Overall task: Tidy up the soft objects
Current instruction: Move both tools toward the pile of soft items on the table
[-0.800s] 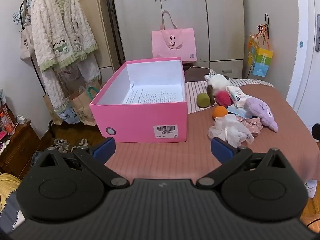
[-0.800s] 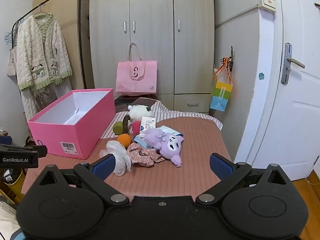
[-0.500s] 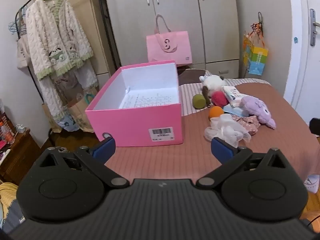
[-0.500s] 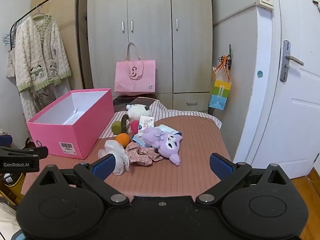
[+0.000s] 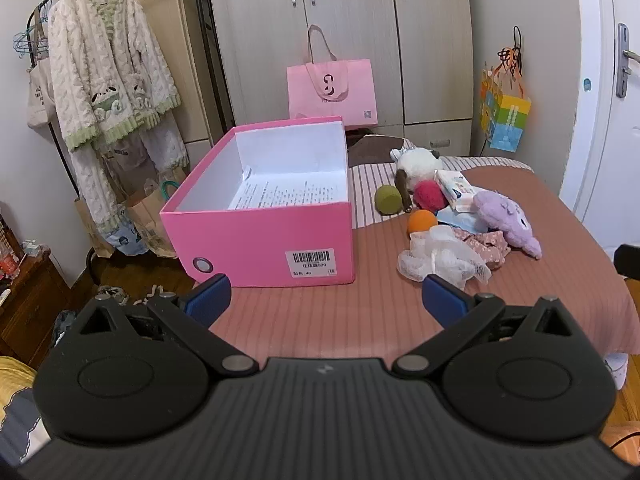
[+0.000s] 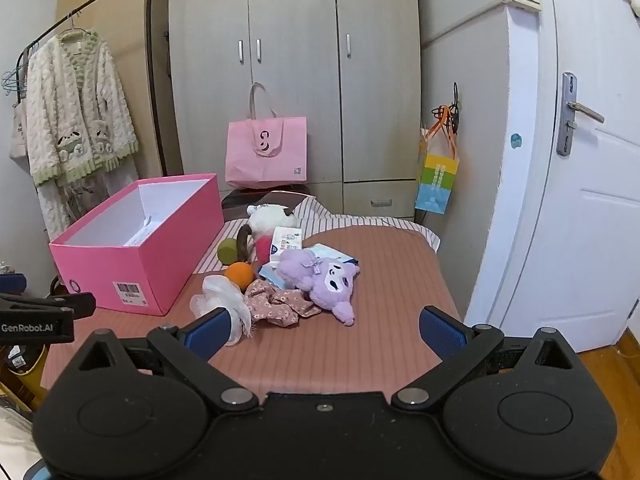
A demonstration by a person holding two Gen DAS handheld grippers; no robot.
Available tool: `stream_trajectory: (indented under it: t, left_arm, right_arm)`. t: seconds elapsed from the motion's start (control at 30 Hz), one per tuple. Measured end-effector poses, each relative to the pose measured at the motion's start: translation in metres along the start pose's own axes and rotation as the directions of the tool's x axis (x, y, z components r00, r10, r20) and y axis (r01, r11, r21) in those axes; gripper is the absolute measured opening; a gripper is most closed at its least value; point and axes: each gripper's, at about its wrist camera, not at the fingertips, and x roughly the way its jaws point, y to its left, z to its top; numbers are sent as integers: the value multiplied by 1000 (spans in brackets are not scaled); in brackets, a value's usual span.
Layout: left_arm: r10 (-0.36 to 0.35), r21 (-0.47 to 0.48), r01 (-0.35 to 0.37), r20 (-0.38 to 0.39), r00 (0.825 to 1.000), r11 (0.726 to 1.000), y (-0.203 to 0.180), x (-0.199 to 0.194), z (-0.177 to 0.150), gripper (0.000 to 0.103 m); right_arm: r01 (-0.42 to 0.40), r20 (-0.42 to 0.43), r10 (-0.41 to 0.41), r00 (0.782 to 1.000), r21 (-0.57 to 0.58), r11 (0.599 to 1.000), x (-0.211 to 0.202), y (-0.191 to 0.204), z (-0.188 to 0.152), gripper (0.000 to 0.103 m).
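Note:
An open pink box with a printed sheet inside stands on the left of the brown-clothed table. To its right lies a pile: purple plush, white mesh puff, floral scrunchie, orange ball, green ball, red pom and white plush. My left gripper hangs open before the box, holding nothing. My right gripper is open and holds nothing, short of the purple plush and puff. The pink box lies to its left.
A tissue pack lies among the toys. Behind the table stand a grey wardrobe and a pink bag. A clothes rack with a fluffy robe stands left. A white door is right, a colourful bag beside it.
The left gripper has drawn back a little from the pink box, which now looks slightly smaller. The right gripper's view has hardly shifted. Both stay open.

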Motion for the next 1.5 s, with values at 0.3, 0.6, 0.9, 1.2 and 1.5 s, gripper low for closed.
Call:
stream_trajectory:
  t: [0.3, 0.6, 0.9, 1.2, 1.5]
  left_arm:
    - [-27, -7, 27, -27, 999, 1000, -1, 5, -2, 103]
    - [-33, -12, 33, -31, 999, 999, 0, 4, -5, 103]
    - [-69, -8, 69, 10, 998, 998, 0, 3, -15, 103]
    - [-90, -18, 92, 74, 993, 996, -1, 1, -25, 103]
    - [-130, -11, 132, 106, 986, 991, -3, -7, -31, 103]
  right_arm:
    - [4, -10, -4, 1000, 10, 1000, 1, -4, -2, 102]
    - [1, -10, -1, 1000, 9, 1000, -3, -4, -2, 102]
    - [-8, -2, 8, 1000, -3, 1000, -5, -1, -7, 102]
    - [-57, 45, 58, 997, -31, 998, -7, 6, -17, 102]
    - [-118, 103, 121, 987, -34, 992, -9, 3, -32, 102]
